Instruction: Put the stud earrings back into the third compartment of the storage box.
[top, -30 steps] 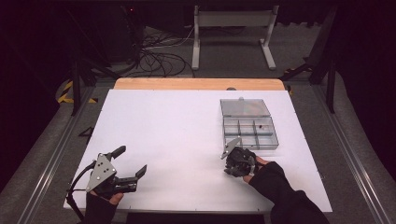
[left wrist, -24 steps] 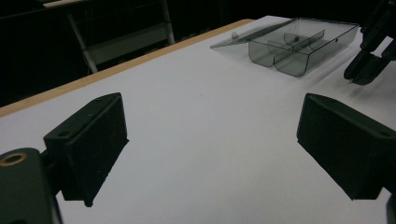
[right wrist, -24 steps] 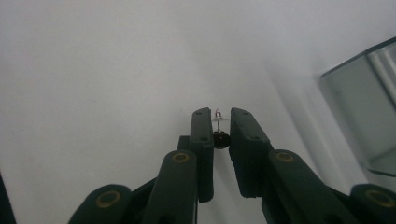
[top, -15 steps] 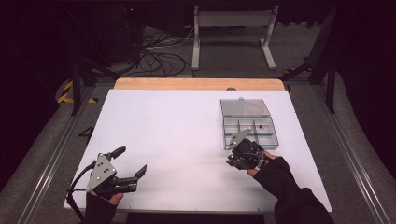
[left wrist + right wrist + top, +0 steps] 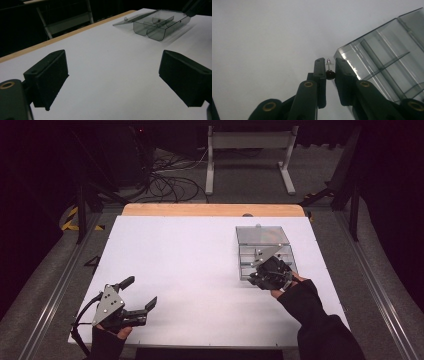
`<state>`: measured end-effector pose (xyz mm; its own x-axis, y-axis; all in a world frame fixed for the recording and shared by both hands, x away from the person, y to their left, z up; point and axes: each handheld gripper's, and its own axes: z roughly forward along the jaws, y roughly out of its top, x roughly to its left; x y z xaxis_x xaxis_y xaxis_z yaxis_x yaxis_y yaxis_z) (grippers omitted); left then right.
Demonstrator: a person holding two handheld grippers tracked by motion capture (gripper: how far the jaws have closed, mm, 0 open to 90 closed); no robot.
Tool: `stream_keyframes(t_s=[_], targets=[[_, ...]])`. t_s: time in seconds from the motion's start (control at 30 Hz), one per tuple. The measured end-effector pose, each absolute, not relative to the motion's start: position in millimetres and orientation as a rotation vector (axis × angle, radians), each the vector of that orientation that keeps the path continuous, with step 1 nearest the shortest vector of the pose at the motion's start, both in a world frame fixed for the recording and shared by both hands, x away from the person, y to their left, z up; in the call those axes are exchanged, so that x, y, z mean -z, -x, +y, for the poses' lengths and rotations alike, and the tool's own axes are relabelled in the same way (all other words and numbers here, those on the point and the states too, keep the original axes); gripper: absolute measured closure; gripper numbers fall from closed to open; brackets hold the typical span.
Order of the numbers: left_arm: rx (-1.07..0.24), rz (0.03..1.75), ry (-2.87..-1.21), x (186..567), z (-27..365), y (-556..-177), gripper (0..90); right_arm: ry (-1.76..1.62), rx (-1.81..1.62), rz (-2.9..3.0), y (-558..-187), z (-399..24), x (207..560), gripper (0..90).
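We are working at a white bench (image 5: 200,270) with a clear, compartmented box (image 5: 265,252) as our landmark; its lid is lying open on the far side. Our right gripper (image 5: 260,279) is hovering at the box's near edge, its jaws nearly closed and pinching a small screw (image 5: 329,68). In the right gripper view, the screw's dark head is sitting between the pads and its silvery tip is pointing up past them, just beside the box's near corner (image 5: 342,53). Our left gripper (image 5: 142,295) is resting well away from the box, toward the bench's near left corner, with its jaws spread wide and nothing between them.

The step in hand appears to be carrying the screw to a compartment of the box. To do it well, we are keeping the pinch steady, since the screw is tiny and held by little more than its head. We should be lifting it clear of the box wall, centring it over one compartment, lowering it close to the floor, and only then easing the jaws apart so it does not bounce out.
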<state>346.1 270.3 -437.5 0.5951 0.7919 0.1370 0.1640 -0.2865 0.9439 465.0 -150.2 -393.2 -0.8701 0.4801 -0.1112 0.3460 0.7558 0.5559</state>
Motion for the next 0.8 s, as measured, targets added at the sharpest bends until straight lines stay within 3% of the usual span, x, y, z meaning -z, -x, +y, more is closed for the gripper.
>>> stream_keyframes(t_s=[0.8], targets=[[-0.751, 0.787, -1.786, 438, 271, -347, 9.1, -0.932, -0.835, 2.543, -504, -192, 373, 79.6]])
